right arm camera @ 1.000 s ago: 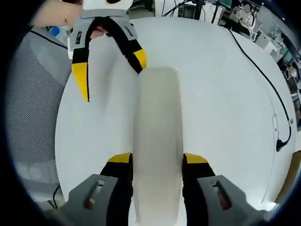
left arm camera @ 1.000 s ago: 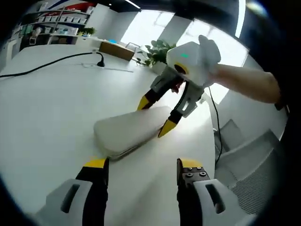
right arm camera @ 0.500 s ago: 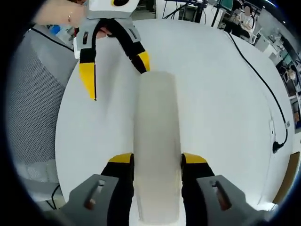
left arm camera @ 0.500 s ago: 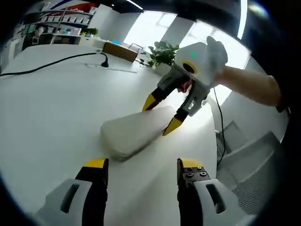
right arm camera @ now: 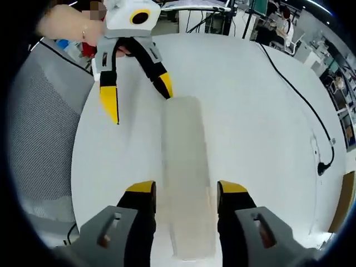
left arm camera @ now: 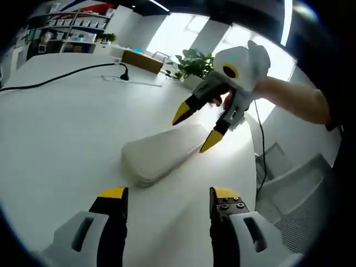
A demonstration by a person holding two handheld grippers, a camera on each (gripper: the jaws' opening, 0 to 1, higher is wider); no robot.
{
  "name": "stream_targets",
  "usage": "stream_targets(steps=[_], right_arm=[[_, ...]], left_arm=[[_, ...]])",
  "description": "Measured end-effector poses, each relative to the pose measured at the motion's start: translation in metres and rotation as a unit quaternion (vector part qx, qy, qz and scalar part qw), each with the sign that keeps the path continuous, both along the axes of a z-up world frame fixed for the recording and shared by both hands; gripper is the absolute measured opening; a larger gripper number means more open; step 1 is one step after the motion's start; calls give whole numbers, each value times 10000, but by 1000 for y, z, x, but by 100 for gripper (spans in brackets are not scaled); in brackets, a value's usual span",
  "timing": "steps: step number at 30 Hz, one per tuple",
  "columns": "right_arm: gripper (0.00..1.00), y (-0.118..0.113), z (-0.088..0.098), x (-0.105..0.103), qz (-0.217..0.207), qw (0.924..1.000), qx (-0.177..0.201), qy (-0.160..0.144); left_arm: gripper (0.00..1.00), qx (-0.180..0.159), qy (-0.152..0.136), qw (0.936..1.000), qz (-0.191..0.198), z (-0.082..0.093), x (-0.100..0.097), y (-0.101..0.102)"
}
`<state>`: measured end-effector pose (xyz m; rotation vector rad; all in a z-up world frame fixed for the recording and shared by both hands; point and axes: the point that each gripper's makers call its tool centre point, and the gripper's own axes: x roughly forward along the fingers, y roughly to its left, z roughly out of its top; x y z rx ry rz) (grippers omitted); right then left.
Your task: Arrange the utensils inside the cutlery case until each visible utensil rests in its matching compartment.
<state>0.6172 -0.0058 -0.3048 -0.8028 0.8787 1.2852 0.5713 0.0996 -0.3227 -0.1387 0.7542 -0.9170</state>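
White table (left arm camera: 55, 128) bears closed cutlery case (left arm camera: 161, 153) (tools (left arm camera: 164, 196) (right arm camera: 181, 189) agape)

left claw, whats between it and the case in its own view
Only bare white table separates the left claw from the closed cutlery case in the left gripper view.

Bright windows (left arm camera: 183, 30), a potted plant (left arm camera: 192, 61) (leafy), mesh chair (right arm camera: 39, 133), shelves (left arm camera: 72, 30).

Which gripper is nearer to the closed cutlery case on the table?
Right. The right gripper has its open jaws astride one end of the cutlery case, above it. The left gripper, also open, sits back from the other end.
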Motion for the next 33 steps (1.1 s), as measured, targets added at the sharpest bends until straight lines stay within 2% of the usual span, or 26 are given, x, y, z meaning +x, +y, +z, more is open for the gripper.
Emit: stream_targets(steps=[2,3,4,6,7,9,12,15,17,21,25,28,30,31,33], right_arm=[[32,-15,13,11,-463,9987,152,-136],[27,-26,19,15,-879,9957,278,-97],[21,-39,21,18,-1234,9917,354,-1],[9,-61,17,17,-1504,9884,209,86],[7,-65,15,15,-1513,9883,159,100],[2,-75,7,8,-1458,9893,-47,80],[0,-88,-3,-4,-1290,9907,-443,32],[0,-91,-12,-10,-1411,9885,-518,141],[0,-92,-17,-12,-1468,9873,-585,190],[0,-90,-21,-13,-1418,9873,-695,185],[0,-87,-23,-11,-1385,9874,-733,197],[0,-89,-25,-8,-1323,9877,-830,122],[0,-89,-26,-8,-1321,9872,-884,124],[0,-88,-26,-8,-1315,9873,-876,140],[0,-87,-26,-7,-1343,9868,-895,144]], left_arm=[[56,51,-347,9993,104,13,13,4],[52,-82,-482,9985,248,26,22,3],[46,-238,-431,9973,538,37,33,4],[30,-329,-393,9949,871,48,47,7],[20,-302,-420,9952,827,52,50,5],[18,-282,-451,9956,774,57,58,-3],[11,-26,-172,9986,492,49,54,-14],[3,527,-89,9985,76,34,47,-20],[1,797,-27,9968,40,27,46,-17],[1,779,56,9969,13,23,44,-17],[1,1379,-158,9896,-364,14,43,-13],[0,1587,-105,9861,-473,6,41,-14],[0,1923,-42,9792,-648,-4,36,-11],[0,1737,-149,9830,-582,1,39,-16],[0,1790,-96,9822,-557,1,41,-15]])
